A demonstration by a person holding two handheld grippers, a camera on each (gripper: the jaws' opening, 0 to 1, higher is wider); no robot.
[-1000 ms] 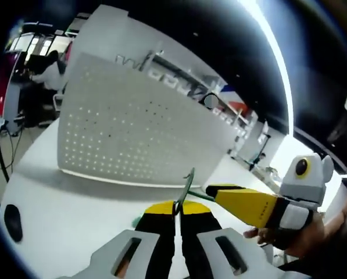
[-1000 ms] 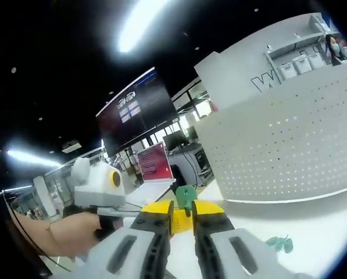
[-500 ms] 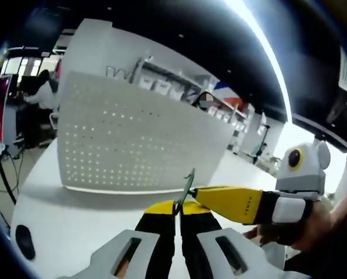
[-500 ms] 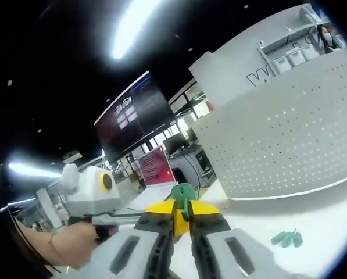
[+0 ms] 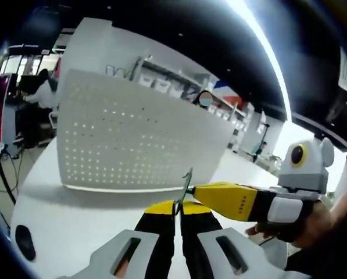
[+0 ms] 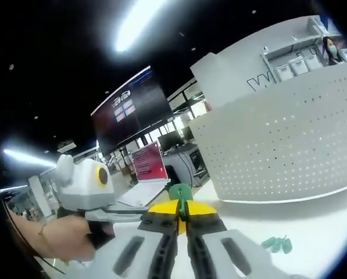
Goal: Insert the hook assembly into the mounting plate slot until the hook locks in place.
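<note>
Two clenched tools: left tool (image 5: pixel 177 207) pinching the thin plate (image 5: pixel 186 187), right tool (image 6: pixel 181 210) the green hook (image 6: pixel 179 194).

A: What colours are on the left gripper (image 5: pixel 177 210)?

B: Yellow tips, black fingers, pale grey body. The right gripper (image 6: pixel 182 210) matches it, and pinches a green plastic hook piece (image 6: pixel 179 195).

A: And that upright panel?

B: The white perforated mounting plate (image 5: pixel 135 136) carries a regular grid of small dots. The white glossy tabletop (image 5: pixel 74 224) is plain; a small green plastic part (image 6: pixel 276 244) lies on it.
</note>
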